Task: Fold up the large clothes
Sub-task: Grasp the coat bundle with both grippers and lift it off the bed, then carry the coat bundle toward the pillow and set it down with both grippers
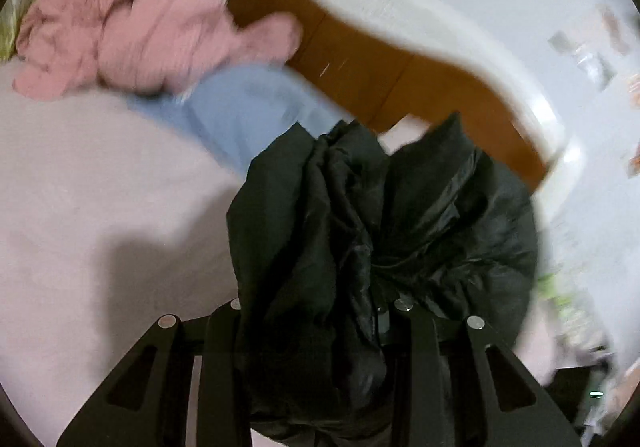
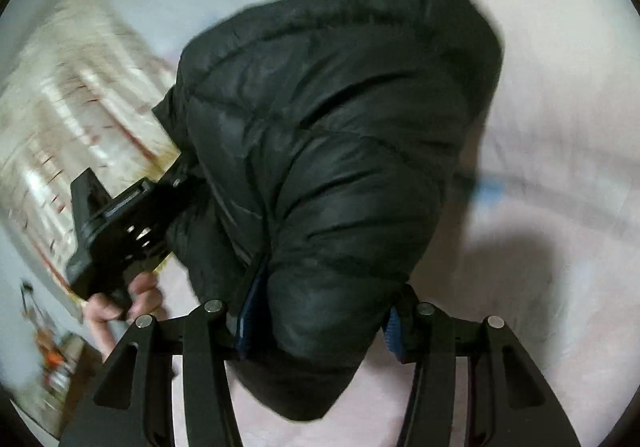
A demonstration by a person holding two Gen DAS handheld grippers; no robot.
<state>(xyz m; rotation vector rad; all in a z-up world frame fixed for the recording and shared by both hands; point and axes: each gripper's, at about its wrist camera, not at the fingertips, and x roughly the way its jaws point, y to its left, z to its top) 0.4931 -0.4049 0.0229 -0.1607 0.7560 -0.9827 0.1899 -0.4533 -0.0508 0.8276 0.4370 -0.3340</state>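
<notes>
A black puffer jacket (image 1: 380,223) hangs bunched in front of my left gripper (image 1: 320,311), which is shut on its fabric above the pale pink bed (image 1: 80,207). In the right wrist view the same quilted jacket (image 2: 328,135) fills the middle, and my right gripper (image 2: 320,311) is shut on a thick fold of it, blue pads pressing either side. My left gripper (image 2: 120,223), held by a hand, clamps the jacket's far edge at left. Both views are blurred.
A crumpled pink garment (image 1: 132,31) and a light blue garment (image 1: 240,107) lie on the bed at the back left. Brown wooden floor (image 1: 400,75) and a white curved edge (image 1: 400,7) show beyond. A patterned blanket (image 2: 72,107) lies at the left.
</notes>
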